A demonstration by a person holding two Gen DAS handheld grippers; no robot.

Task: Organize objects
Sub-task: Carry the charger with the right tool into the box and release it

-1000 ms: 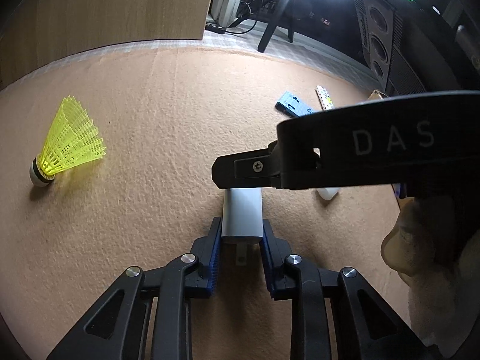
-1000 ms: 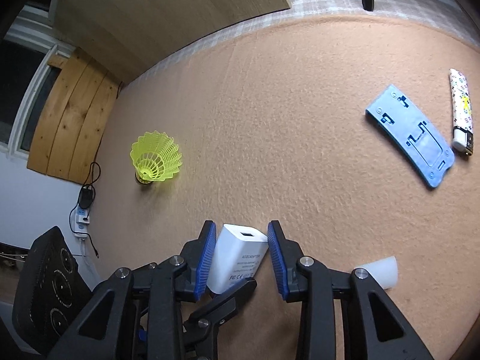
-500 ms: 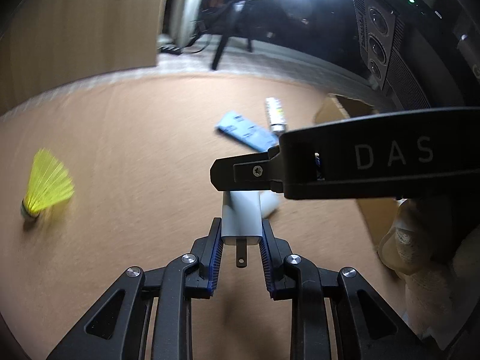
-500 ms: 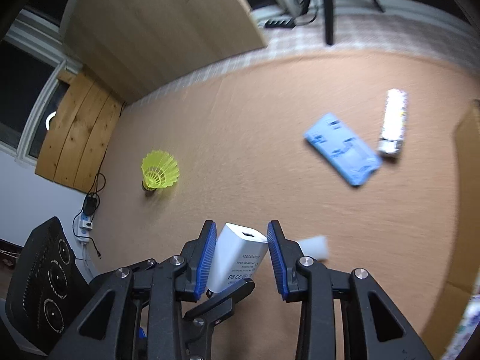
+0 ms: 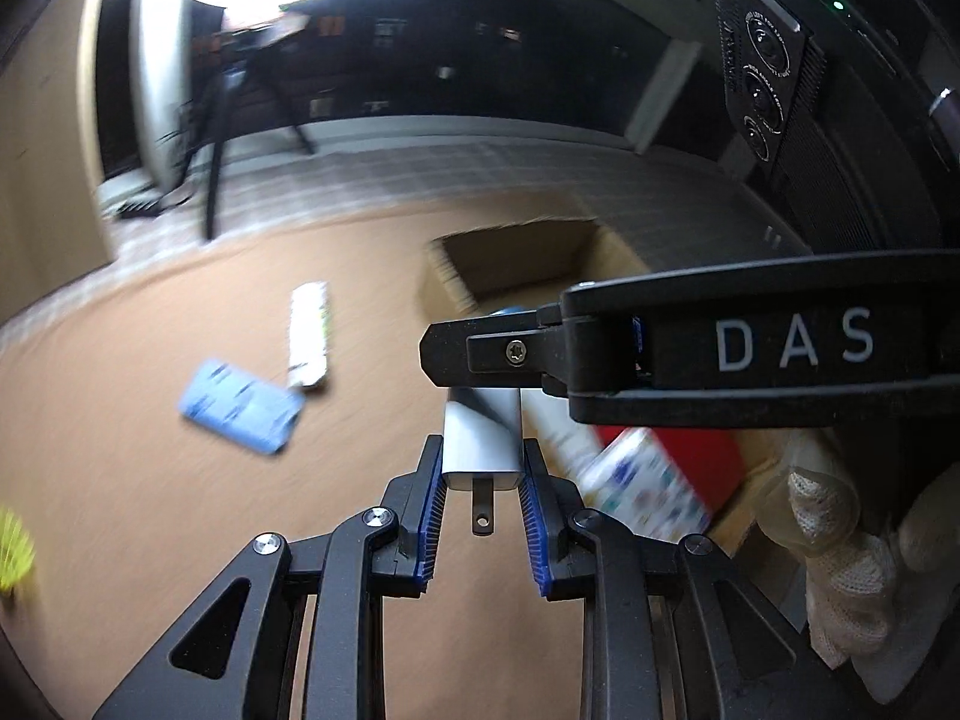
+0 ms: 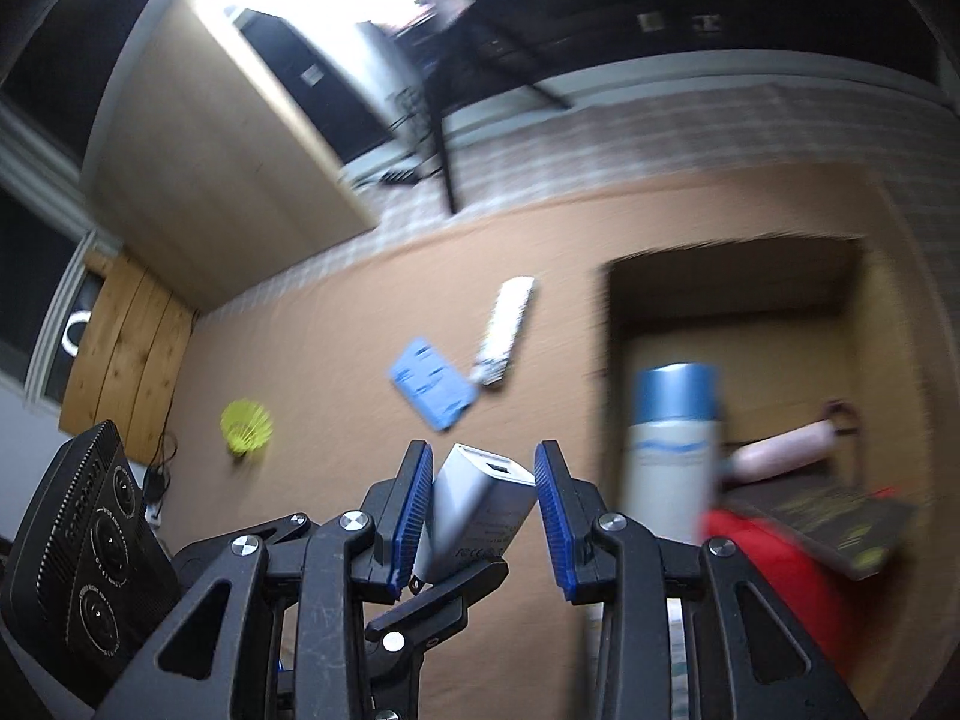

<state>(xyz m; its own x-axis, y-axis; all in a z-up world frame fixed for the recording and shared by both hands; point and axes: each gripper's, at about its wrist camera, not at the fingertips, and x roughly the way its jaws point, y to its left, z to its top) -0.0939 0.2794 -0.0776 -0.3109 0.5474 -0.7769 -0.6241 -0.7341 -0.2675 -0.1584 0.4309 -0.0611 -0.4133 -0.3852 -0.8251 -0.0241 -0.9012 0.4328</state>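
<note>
A white wall charger (image 5: pixel 480 450) hangs above the tan carpet, held from both ends. My left gripper (image 5: pixel 481 447) is shut on its plug end, with one prong pointing back at the camera. My right gripper (image 6: pixel 485 450) is shut on the same charger (image 6: pixel 480 504), which sits tilted between its blue pads. In the left wrist view a black finger of the right gripper (image 5: pixel 474 354) crosses over the charger's far end. An open cardboard box (image 6: pixel 732 276) stands on the carpet just right of the charger.
A blue plastic plate (image 6: pixel 432 387) and a patterned lighter (image 6: pixel 504 330) lie on the carpet ahead. A yellow shuttlecock (image 6: pixel 246 426) sits far left. The box holds a blue-capped can (image 6: pixel 672 438), something red (image 6: pixel 780 552) and a dark book (image 6: pixel 840 516). A gloved hand (image 5: pixel 840 540) grips the right tool.
Both grippers have carried the charger up and to the right together. The cardboard box has come into view, and the shuttlecock, plate and lighter have slid left in the frames.
</note>
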